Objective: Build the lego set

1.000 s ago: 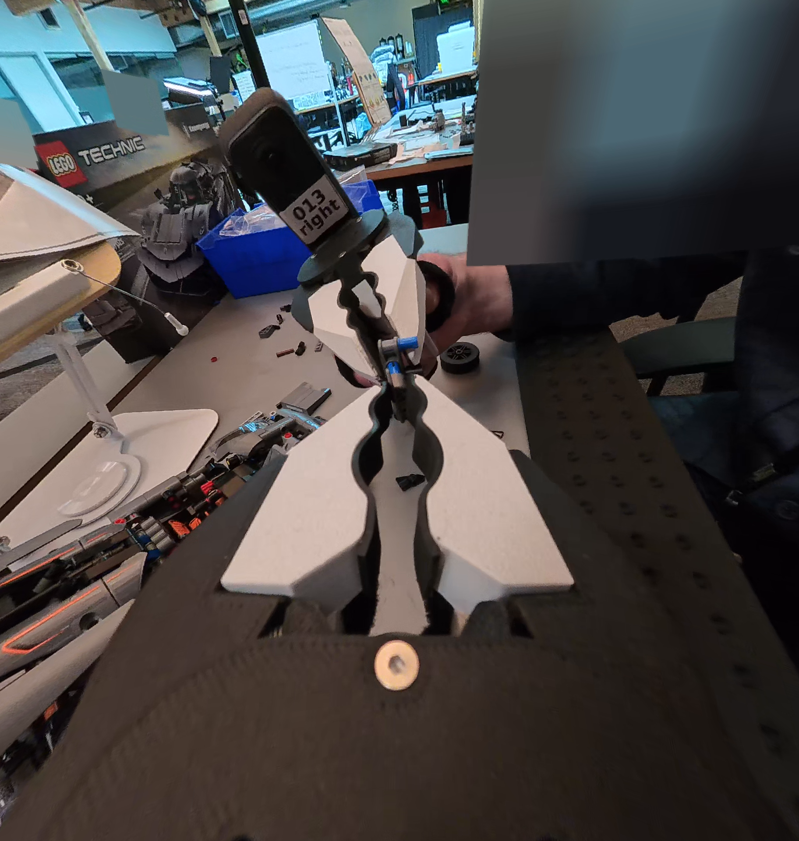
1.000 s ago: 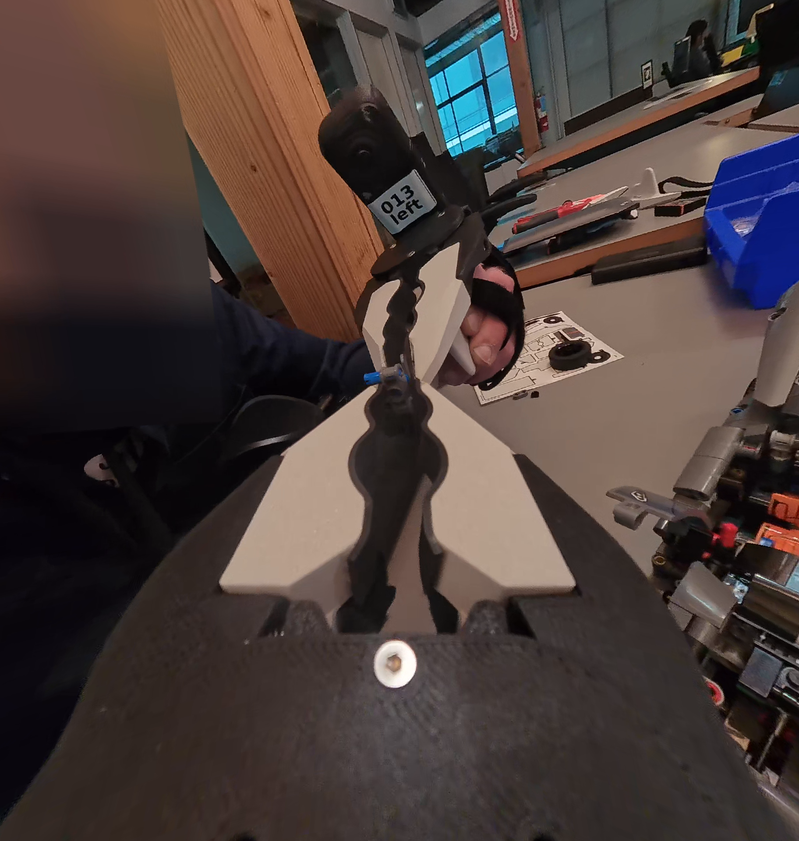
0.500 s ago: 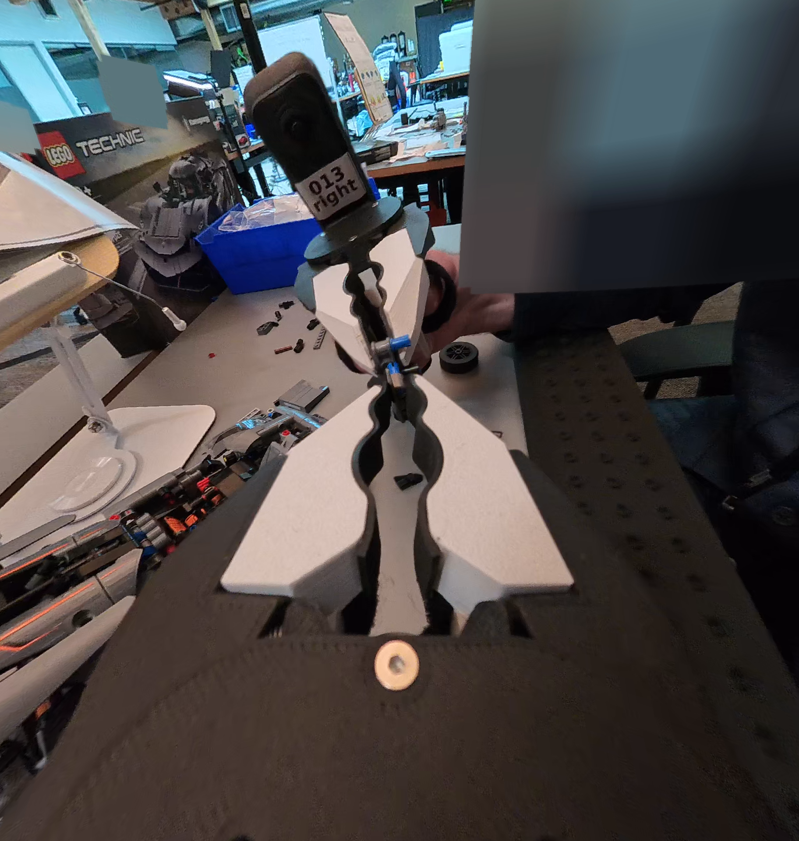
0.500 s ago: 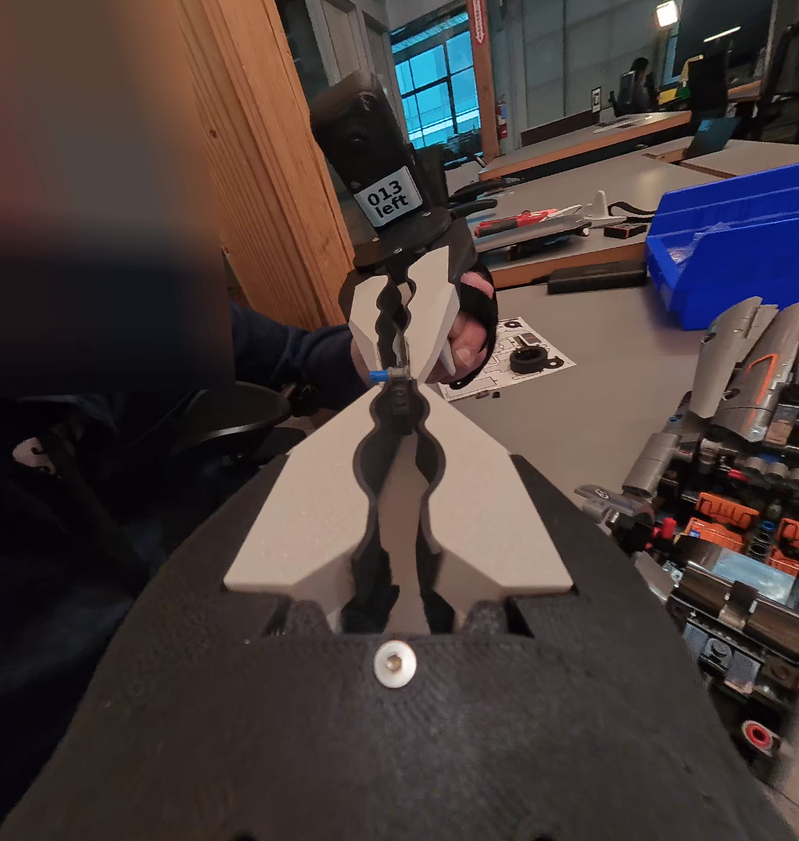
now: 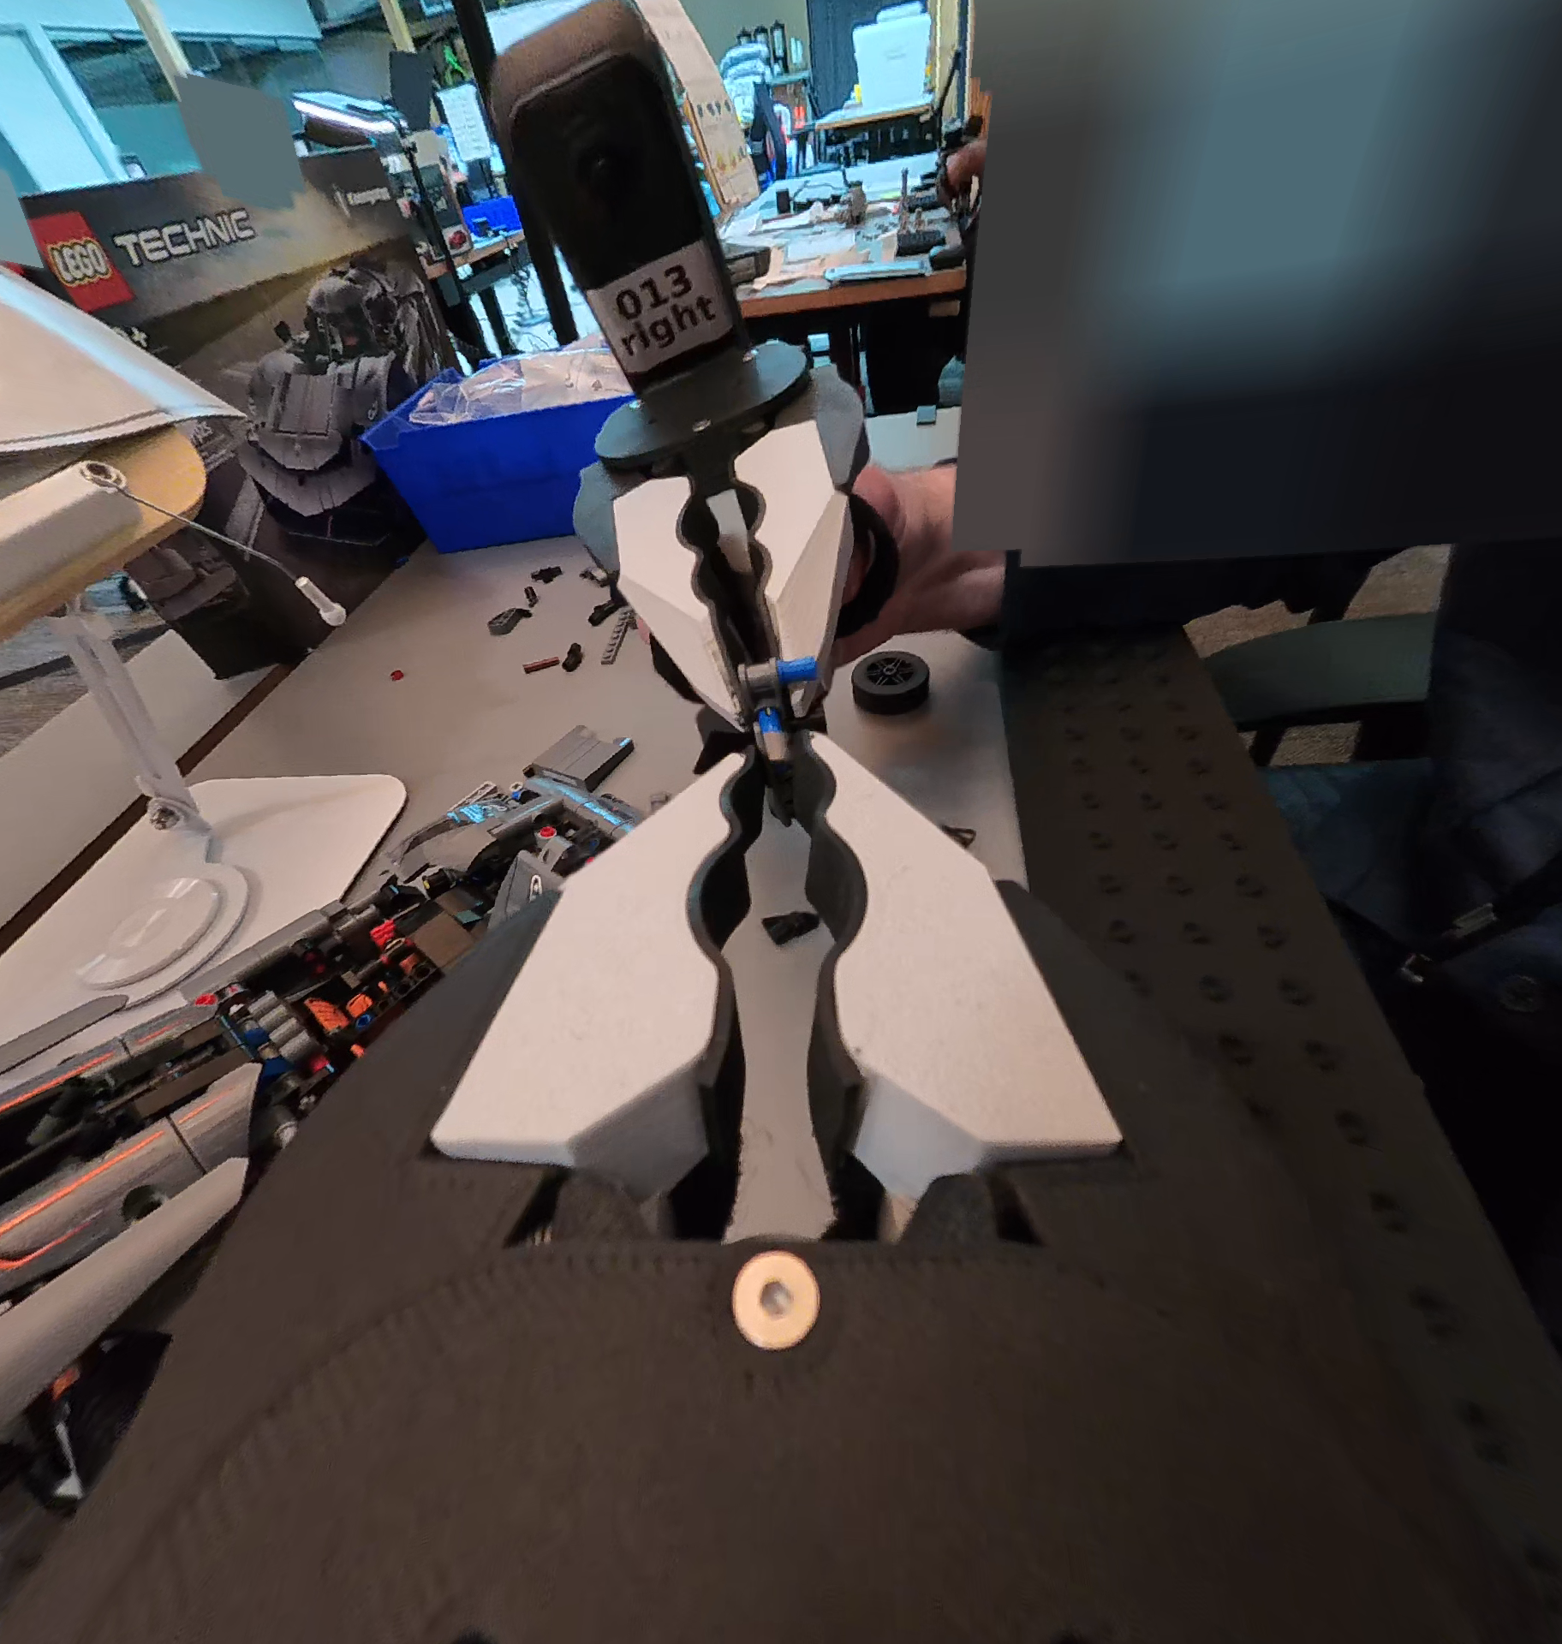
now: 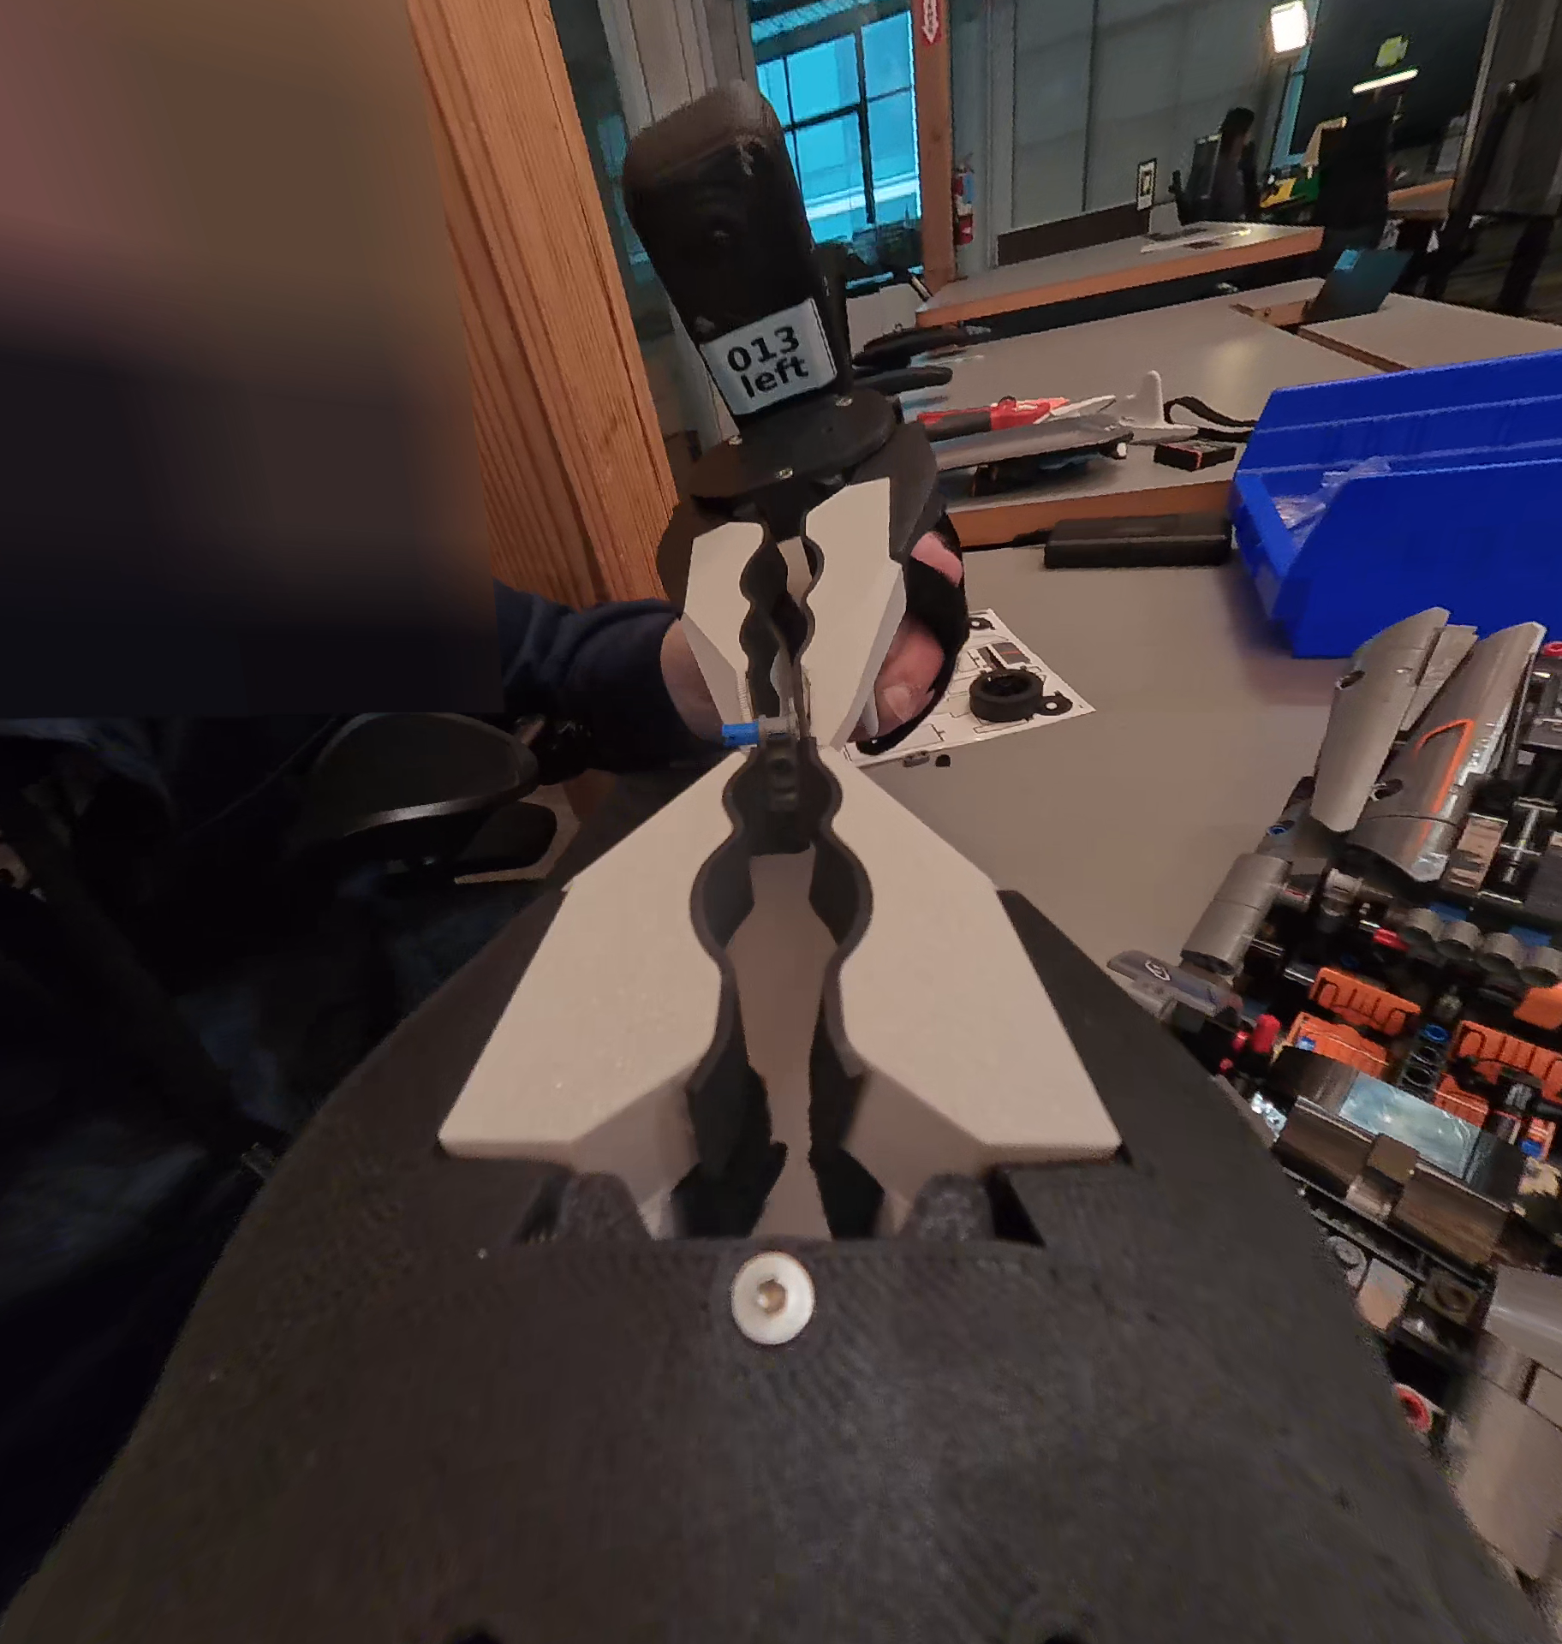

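While both grippers meet tip to tip above the table's near edge, left gripper (image 5: 782,783) and right gripper (image 6: 782,783) each pinch the tiny, light, rigid grey-blue connector (image 5: 773,689), best gripped on its grey body.

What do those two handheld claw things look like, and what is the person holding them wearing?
Both match: the left gripper and right gripper each have two pale grey wedge-shaped fingers lined with wavy black pads, on a textured black body with a silver screw. Each carries a black camera with a white label. The person wears dark sleeves and a black hand strap.
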Available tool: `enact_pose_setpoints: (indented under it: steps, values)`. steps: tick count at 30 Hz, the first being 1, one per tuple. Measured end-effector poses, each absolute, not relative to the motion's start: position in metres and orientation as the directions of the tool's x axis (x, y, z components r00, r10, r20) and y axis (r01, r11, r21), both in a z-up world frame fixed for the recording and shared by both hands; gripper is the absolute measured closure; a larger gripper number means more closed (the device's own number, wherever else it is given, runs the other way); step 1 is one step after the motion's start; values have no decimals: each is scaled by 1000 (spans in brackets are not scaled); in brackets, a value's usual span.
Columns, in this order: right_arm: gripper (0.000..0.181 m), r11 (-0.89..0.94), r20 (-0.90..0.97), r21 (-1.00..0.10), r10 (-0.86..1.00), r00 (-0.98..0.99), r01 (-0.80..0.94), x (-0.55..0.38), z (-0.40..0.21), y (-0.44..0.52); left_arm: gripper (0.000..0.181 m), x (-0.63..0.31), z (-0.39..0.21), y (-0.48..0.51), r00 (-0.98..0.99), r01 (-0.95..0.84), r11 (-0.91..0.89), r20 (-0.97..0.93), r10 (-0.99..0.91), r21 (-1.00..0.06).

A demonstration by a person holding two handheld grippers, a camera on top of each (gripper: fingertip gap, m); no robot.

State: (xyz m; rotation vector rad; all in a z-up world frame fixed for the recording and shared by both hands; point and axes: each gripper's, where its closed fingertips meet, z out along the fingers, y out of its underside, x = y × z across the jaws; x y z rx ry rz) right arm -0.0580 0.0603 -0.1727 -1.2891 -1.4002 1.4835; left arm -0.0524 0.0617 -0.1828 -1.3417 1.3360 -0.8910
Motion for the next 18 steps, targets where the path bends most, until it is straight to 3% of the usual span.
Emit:
enact_pose_setpoints:
  steps: [10,18]
  values:
    - [176,-156,-221,-968,897,-382,195,-59,-178,39,177,-47,-188,42,-1,-272,147,-153,-988,-951]
    - [176,-166,-216,-971,920,-328,174,-60,-174,50,177,-47,-182,53,53,-238,96,-111,-992,-966]
